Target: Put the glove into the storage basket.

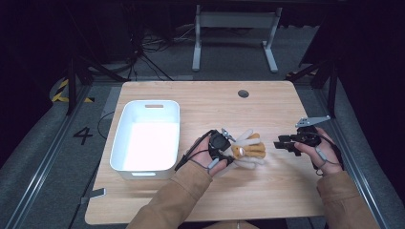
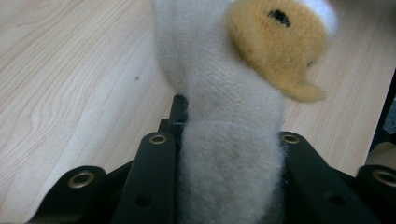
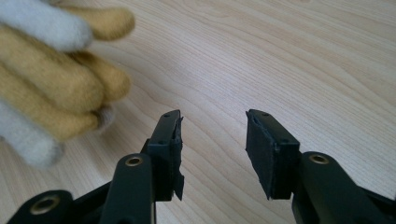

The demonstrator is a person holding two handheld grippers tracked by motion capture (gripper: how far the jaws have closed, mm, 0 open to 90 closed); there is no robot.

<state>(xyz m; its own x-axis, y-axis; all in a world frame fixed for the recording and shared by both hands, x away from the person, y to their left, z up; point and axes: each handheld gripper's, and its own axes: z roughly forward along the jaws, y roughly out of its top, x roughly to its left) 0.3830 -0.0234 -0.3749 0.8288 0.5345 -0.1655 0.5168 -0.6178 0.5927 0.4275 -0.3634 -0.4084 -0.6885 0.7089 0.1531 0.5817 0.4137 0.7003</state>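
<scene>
Where fingers (image 2: 154, 177) clamp it, the plush toy (image 2: 233, 116) blurs.

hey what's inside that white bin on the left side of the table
Nothing can be seen in the white bin; its floor looks bare but glares bright. The near wall hides a thin strip of floor behind it.

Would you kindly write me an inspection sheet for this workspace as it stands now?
Surface: wooden table, round hole near its far edge.
Job's things: plush toy, white and tan, clamped in the left gripper; white bin at left, nothing seen in it.
Clutter: nothing seen.
Grippers: left shut on the toy; right gripper open, nothing between its jaws, beside the toy.
Cables: one trails from each gripper; more on the floor behind.
Surroundings: grey floor, white stand, yellow-black tape.
</scene>
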